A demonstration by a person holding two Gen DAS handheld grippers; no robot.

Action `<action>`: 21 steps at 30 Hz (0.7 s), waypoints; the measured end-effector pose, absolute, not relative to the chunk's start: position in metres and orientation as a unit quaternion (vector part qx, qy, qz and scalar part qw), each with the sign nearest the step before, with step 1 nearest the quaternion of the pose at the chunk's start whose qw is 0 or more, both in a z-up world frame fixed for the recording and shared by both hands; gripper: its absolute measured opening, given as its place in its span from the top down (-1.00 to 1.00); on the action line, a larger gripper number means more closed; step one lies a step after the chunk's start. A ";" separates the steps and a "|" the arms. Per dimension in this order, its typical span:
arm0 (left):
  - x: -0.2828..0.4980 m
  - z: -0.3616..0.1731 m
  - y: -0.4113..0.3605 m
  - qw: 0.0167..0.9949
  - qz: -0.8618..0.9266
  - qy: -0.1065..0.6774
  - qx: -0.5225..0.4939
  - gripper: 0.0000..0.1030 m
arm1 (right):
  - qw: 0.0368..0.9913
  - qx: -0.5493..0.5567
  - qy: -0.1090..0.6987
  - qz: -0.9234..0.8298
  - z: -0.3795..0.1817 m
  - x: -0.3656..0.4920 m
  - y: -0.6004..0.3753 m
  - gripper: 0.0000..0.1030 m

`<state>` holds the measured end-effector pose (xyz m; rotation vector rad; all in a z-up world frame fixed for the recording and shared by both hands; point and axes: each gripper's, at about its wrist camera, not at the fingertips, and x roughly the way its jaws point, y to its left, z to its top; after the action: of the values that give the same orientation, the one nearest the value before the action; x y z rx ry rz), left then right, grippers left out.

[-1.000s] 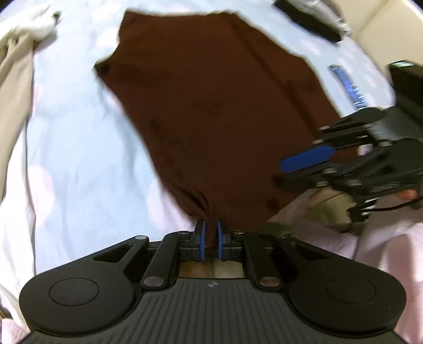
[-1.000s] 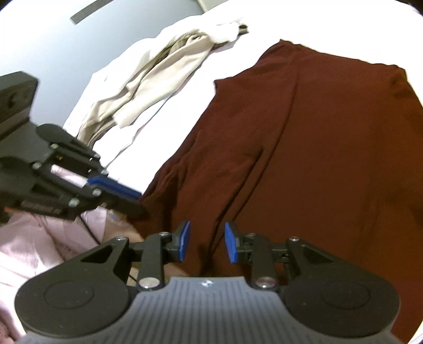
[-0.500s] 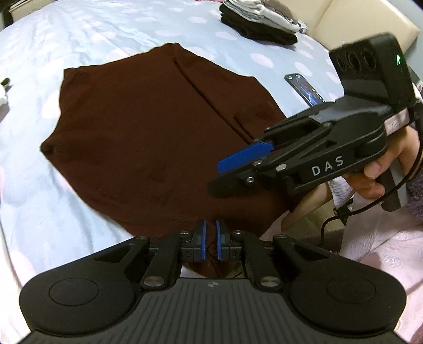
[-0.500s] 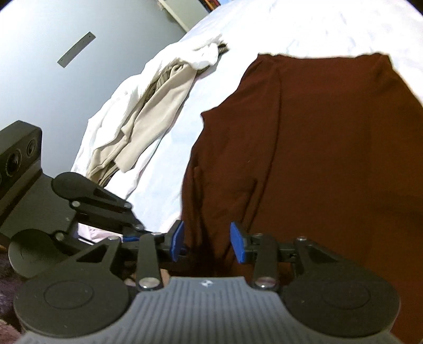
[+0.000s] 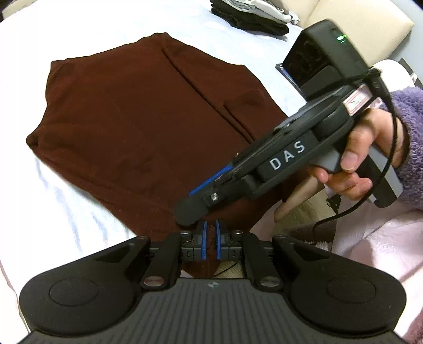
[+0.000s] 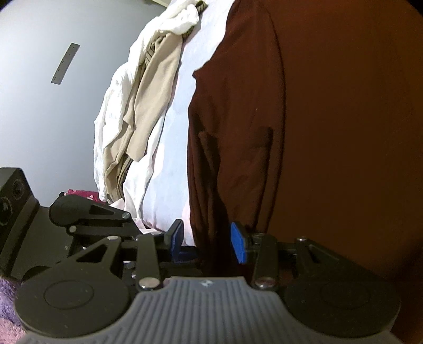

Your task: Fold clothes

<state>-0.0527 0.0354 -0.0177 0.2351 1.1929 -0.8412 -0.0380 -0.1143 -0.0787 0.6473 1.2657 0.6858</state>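
Observation:
A dark maroon shirt (image 5: 137, 116) lies spread on the pale blue bed sheet (image 5: 66, 201). My left gripper (image 5: 209, 239) is shut on the shirt's near edge, with cloth bunched between the blue pads. My right gripper (image 6: 207, 239) is open, its jaws astride a fold of the same shirt (image 6: 330, 132) at its near edge. In the left wrist view the right gripper (image 5: 211, 190) sits just above and in front of the left one, held by a hand in a purple sleeve.
A pile of beige and white clothes (image 6: 142, 111) lies left of the shirt. A stack of folded dark and light garments (image 5: 253, 16) sits at the far edge. A phone (image 5: 286, 74) lies beside the shirt. Pink fabric (image 5: 370, 251) is near right.
The right gripper has come in close over the left one at the shirt's near edge. The left gripper has stayed shut on the cloth, and its view has swung round over the shirt.

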 end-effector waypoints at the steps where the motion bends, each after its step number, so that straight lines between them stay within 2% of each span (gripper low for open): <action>1: -0.053 -0.018 0.037 0.739 -0.383 0.543 0.107 0.91 | 0.701 0.291 0.572 0.309 -0.080 -0.037 -0.111 0.16; 5: -0.057 -0.019 0.041 0.740 -0.382 0.543 0.105 0.91 | 0.695 0.292 0.579 0.310 -0.083 -0.035 -0.103 0.21; 8: -0.058 -0.020 0.042 0.742 -0.380 0.542 0.105 0.91 | 0.700 0.278 0.579 0.312 -0.081 -0.036 -0.099 0.68; 9: -0.059 -0.021 0.042 0.742 -0.380 0.542 0.107 0.91 | 0.702 0.273 0.579 0.310 -0.081 -0.036 -0.098 0.72; 17: -0.054 -0.015 0.051 0.735 -0.384 0.548 0.107 0.89 | 0.717 0.255 0.570 0.309 -0.075 -0.038 -0.097 0.76; 19: -0.047 -0.010 0.061 0.737 -0.379 0.552 0.093 0.79 | 0.719 0.252 0.568 0.311 -0.074 -0.039 -0.097 0.76; 21: -0.038 -0.002 0.072 0.744 -0.367 0.552 0.083 0.61 | 0.720 0.250 0.567 0.313 -0.074 -0.040 -0.096 0.76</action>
<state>-0.0377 0.0717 -0.0020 0.1819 1.2092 -0.8033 -0.0399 -0.0962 -0.0740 0.5536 1.2537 0.6916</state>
